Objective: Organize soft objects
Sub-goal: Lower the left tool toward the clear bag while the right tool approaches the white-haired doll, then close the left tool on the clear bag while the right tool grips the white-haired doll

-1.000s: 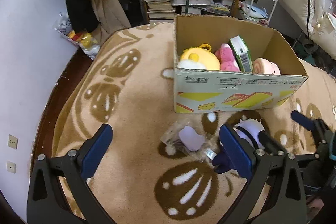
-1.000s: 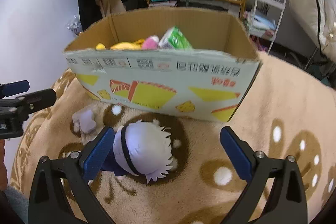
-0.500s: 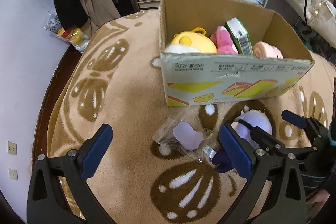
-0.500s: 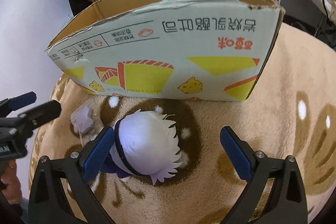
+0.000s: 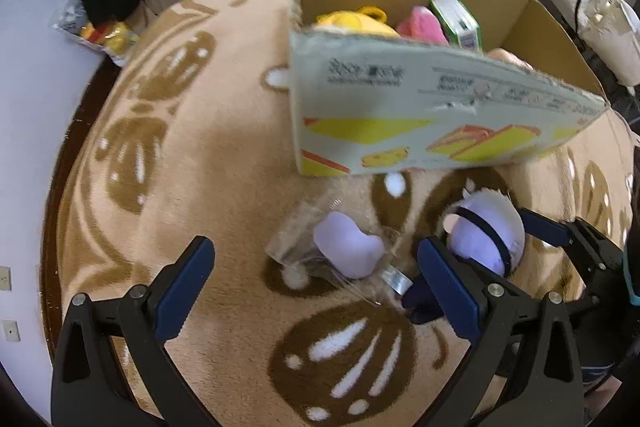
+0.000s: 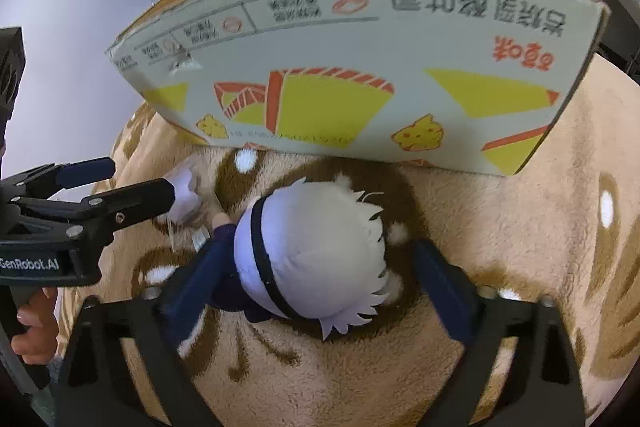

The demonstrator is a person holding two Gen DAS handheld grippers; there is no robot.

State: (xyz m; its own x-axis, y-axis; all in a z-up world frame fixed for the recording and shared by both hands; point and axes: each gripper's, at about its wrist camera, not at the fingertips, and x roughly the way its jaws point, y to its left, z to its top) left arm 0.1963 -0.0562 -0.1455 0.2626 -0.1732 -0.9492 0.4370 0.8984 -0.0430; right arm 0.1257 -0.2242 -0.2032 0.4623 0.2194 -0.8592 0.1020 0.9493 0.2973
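- Spreading wide over the tan patterned blanket (image 5: 208,163), the left tongs (image 5: 316,279) are gripping nothing; their blue pads are sitting on either side of a clear plastic bag.
- Lying between those pads, the bagged lilac soft piece (image 5: 348,247) is resting on the blanket, just in front of the cardboard box (image 5: 420,115).
- Sitting inside the box are a yellow plush (image 5: 352,21), a pink plush (image 5: 420,27) and a green packet (image 5: 456,15).
- Lying just right of the bag, the white-haired plush doll (image 6: 316,251) is resting on the blanket near the box's printed front wall, its head banded in black and its body dark blue.
- Straddling that doll, the right tongs (image 6: 316,291) are standing parted, one pad at each side of it; whether the pads are touching it, I cannot tell.
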